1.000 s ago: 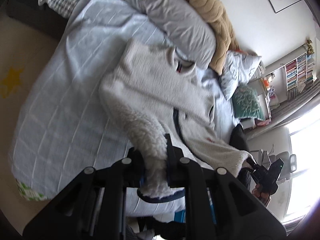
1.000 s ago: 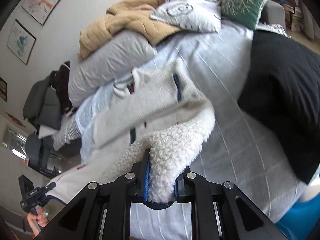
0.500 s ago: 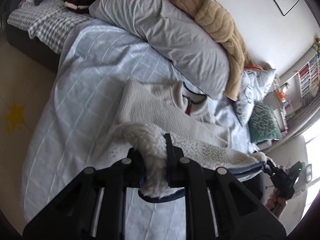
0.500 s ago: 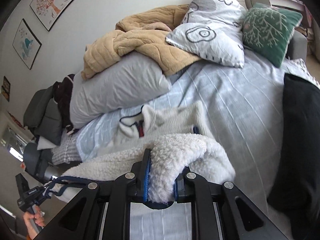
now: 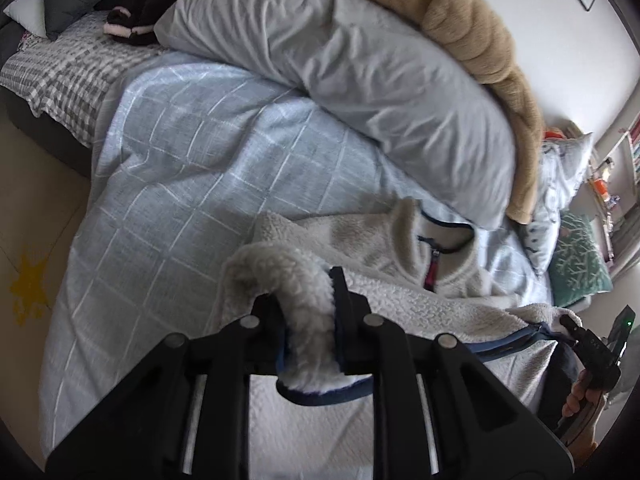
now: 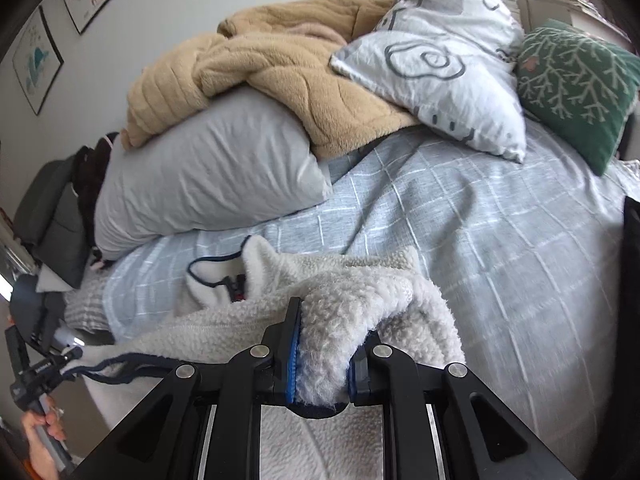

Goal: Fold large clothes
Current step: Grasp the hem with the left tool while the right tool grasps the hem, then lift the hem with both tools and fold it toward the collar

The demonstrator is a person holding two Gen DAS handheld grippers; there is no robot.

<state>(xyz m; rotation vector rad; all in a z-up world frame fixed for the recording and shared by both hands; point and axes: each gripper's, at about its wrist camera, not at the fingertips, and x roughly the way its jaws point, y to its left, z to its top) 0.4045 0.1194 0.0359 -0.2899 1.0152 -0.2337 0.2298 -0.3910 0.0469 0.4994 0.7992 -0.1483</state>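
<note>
Both grippers hold the hem of a white fleece jacket (image 5: 400, 296). Left gripper (image 5: 308, 312) has a thick fold of fleece between its fingers, and its jaws are opening slightly. Right gripper (image 6: 324, 344) pinches another bunch of the same hem. Beyond the fingers, the jacket's collar and zip lie on a light blue checked bedspread (image 5: 192, 184). Farther off rest a grey pillow (image 6: 200, 176) and a tan blanket (image 6: 280, 76).
</note>
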